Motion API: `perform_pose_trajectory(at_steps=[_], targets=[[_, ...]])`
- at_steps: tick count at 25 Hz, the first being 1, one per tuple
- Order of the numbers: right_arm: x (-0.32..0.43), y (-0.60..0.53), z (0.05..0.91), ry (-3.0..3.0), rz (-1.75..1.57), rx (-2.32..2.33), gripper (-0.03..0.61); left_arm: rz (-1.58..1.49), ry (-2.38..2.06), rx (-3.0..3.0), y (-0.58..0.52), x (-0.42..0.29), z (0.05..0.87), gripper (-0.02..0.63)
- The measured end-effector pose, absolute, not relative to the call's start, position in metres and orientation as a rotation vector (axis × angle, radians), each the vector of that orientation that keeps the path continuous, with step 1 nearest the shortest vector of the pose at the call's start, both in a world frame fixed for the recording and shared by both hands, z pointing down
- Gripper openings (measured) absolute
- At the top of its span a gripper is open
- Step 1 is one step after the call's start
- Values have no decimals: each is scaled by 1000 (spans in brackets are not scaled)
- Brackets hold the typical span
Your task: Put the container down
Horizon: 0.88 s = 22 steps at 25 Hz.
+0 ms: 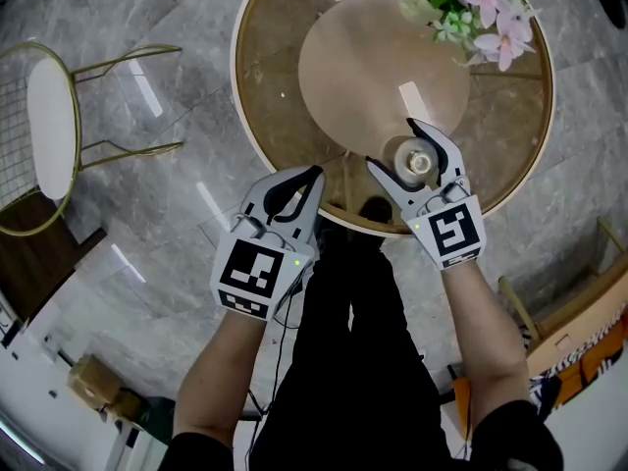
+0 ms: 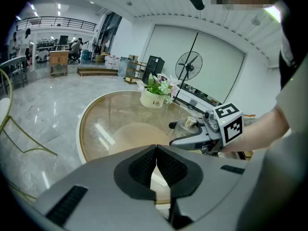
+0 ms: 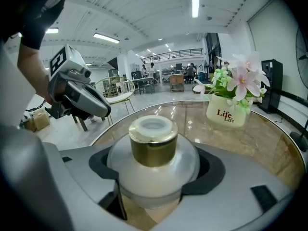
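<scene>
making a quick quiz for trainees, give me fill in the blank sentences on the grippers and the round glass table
The right gripper is shut on the round frosted white container, whose neck band is ____ coloured.
The left gripper has jaws ____, nothing between them.
The white flower pot on the round glass table reads ____.
Missing: gold; shut; Life.

the frosted round glass container with a gold collar [image 3: 154, 170] sits between the jaws of the right gripper [image 1: 391, 143], over the near part of the round glass-topped table with a gold rim [image 1: 242, 86]. the left gripper [image 1: 312, 175], jaws together, is to its left at the table's near rim. the white pot of pink flowers [image 1: 461, 3] stands on the table behind the container. the gold wire chair with a white seat [image 1: 49, 116] stands well left of the table.
</scene>
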State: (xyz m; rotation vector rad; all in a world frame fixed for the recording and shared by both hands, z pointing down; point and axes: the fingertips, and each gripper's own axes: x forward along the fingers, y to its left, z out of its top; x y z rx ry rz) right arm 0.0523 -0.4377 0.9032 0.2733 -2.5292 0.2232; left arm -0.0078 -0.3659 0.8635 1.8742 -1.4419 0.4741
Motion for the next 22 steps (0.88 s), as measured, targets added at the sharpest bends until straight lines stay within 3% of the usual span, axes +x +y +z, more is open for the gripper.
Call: perform_pose_trajectory(at_steps=[22], targets=[[39,-443,879,-2591,144,341,367,472,-1500,1897,-362,-17,848,17]])
